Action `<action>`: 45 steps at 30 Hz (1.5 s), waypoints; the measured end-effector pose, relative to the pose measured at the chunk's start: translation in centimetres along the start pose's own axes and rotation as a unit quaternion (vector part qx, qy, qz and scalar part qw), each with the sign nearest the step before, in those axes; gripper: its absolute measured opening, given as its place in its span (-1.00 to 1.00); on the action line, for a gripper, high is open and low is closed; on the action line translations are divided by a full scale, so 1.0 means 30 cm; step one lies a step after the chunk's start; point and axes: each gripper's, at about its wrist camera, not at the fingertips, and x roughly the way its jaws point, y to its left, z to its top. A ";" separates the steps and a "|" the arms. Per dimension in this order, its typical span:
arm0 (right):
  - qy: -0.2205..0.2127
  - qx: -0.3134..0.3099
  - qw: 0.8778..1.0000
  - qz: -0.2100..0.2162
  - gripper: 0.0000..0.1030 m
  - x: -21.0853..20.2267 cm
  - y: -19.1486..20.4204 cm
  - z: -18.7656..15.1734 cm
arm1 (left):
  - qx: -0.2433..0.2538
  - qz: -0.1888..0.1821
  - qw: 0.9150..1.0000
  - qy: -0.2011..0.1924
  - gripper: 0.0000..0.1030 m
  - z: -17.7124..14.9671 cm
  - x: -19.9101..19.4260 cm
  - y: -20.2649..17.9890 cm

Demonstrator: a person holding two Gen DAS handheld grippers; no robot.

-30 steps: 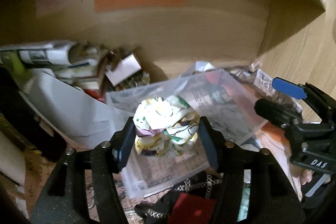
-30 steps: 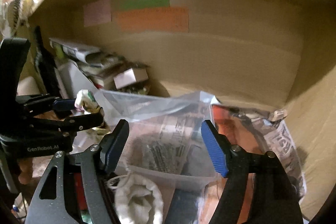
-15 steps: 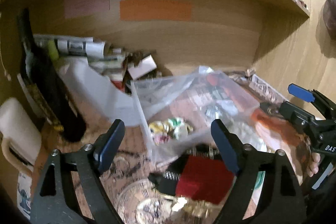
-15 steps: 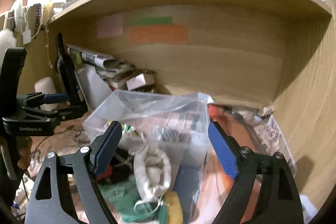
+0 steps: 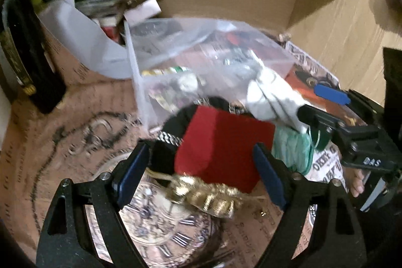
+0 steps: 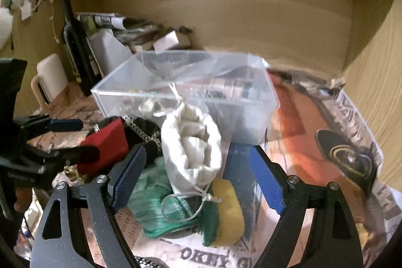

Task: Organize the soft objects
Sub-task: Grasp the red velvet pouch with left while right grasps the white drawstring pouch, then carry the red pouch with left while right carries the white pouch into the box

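Observation:
A clear plastic box (image 6: 191,82) stands on the shelf; a floral cloth ball (image 5: 186,82) lies inside it. My left gripper (image 5: 201,170) is open and empty, above a red pouch (image 5: 223,147) and a gold tassel (image 5: 206,195). My right gripper (image 6: 198,180) is open and empty, with a white drawstring bag (image 6: 191,147), a green mesh bag (image 6: 160,212) and a yellow-green sponge (image 6: 226,212) between its fingers. The red pouch (image 6: 105,142) and the left gripper (image 6: 57,140) show at the left of the right wrist view. The right gripper (image 5: 324,102) shows at the right of the left wrist view.
A dark bottle (image 6: 75,42) and a white mug (image 6: 47,77) stand at the left. Papers and a white bin (image 5: 83,24) are piled at the back left. A black chain purse (image 6: 145,132) lies by the red pouch. The wooden side wall (image 6: 377,82) is on the right.
My left gripper opened and let the floral cloth ball drop into the clear box, then drew back over the red pouch. My right gripper drew back to the white bag and sponge.

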 end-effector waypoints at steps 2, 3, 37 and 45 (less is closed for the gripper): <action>0.007 0.005 1.000 0.004 0.59 0.016 -0.005 -0.004 | -0.004 -0.004 1.000 0.007 0.64 -0.010 0.012 -0.004; 0.009 0.007 1.000 0.004 0.57 0.023 -0.008 -0.004 | -0.007 -0.006 1.000 0.009 0.64 -0.013 0.018 -0.005; -0.016 0.015 0.999 0.035 -0.58 -0.024 -0.004 -0.006 | 0.003 0.004 1.000 -0.019 -0.76 -0.012 -0.138 -0.051; -0.010 0.015 0.999 0.040 -0.58 -0.033 0.013 -0.031 | 0.040 -0.002 0.998 0.042 -0.30 -0.043 -0.024 -0.119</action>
